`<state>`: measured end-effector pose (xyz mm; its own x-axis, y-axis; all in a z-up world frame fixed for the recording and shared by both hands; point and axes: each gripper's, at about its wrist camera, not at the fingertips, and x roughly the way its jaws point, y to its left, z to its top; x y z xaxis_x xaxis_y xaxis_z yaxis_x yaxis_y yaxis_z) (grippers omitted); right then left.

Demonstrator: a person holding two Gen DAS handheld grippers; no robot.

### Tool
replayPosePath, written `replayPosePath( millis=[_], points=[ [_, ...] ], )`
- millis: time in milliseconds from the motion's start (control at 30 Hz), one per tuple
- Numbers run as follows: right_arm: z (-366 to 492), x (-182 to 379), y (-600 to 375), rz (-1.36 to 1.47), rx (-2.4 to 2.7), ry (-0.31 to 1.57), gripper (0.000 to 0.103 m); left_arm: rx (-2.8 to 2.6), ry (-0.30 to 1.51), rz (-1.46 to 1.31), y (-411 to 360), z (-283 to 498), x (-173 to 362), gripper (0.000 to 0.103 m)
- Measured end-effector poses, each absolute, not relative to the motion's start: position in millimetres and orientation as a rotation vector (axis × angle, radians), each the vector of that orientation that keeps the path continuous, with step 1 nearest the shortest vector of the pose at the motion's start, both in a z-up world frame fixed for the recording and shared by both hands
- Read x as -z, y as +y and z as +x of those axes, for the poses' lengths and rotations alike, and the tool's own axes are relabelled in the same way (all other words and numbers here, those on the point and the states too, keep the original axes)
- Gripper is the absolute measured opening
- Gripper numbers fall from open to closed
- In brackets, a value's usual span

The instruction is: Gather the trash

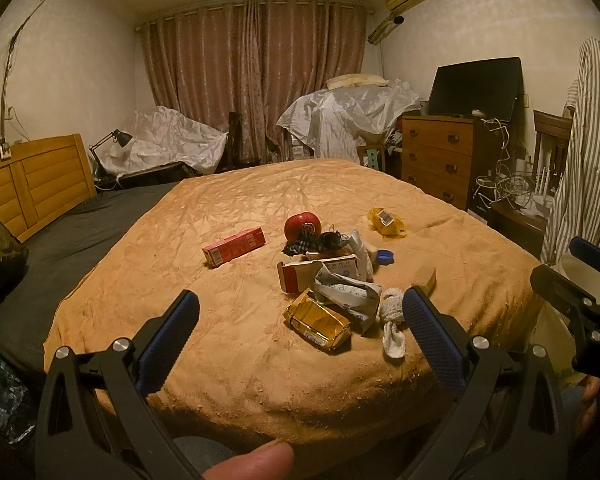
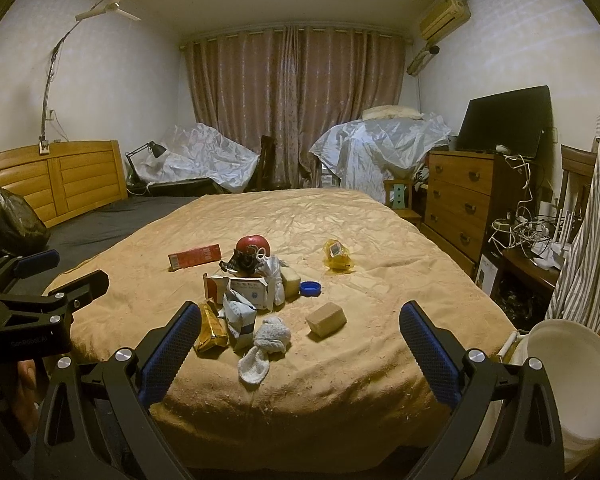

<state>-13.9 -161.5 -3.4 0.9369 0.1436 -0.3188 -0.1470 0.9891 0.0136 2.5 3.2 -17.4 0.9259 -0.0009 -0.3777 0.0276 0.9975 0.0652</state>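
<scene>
Standing off the bed's near edge, both grippers, left (image 1: pixel 300 344) and right (image 2: pixel 300 348), are hanging spread and empty. Trash pile (image 2: pixel 240 304) is lying mid-bed (image 2: pixel 340 392), untouched; white bucket (image 2: pixel 572 376) is waiting beside. Collecting not yet begun.

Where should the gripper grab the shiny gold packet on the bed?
Probably across the narrow width of the gold packet, coming down from above. It lies flat on the blanket at the near edge of the pile, long and slim, with its near long side clear. The open left gripper is nearest.
</scene>
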Motion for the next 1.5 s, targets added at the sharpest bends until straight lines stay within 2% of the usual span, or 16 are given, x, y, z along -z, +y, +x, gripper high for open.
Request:
replayPosePath(
  millis=[100,467,800,1000,1133,1300,1400,1500],
  points=[
    [-12,4,-161,-0.015,-0.153,0.332,0.099,0.027,0.402,0.079,3,5,20,0.098],
    [34,52,-165,0.052,-0.216,0.512,0.099,0.088,0.710,0.017,40,98,81,0.098],
    [71,102,-168,0.067,-0.200,0.634,0.099,0.169,0.885,0.090,13,179,149,0.098],
    [102,119,-161,0.100,-0.266,0.688,0.099,-0.019,0.866,0.131,82,191,143,0.098],
    [140,133,-144,0.176,-0.372,0.735,0.098,-0.069,0.862,0.025,130,185,127,0.098],
    [187,152,-127,0.246,-0.411,0.800,0.095,-0.029,0.859,-0.087,143,172,113,0.098],
    [208,159,-120,0.249,-0.406,0.823,0.090,-0.034,0.882,-0.235,146,181,113,0.098],
    [221,160,-111,0.203,-0.384,0.821,0.085,-0.081,0.887,-0.248,128,202,115,0.098]
  ],
)
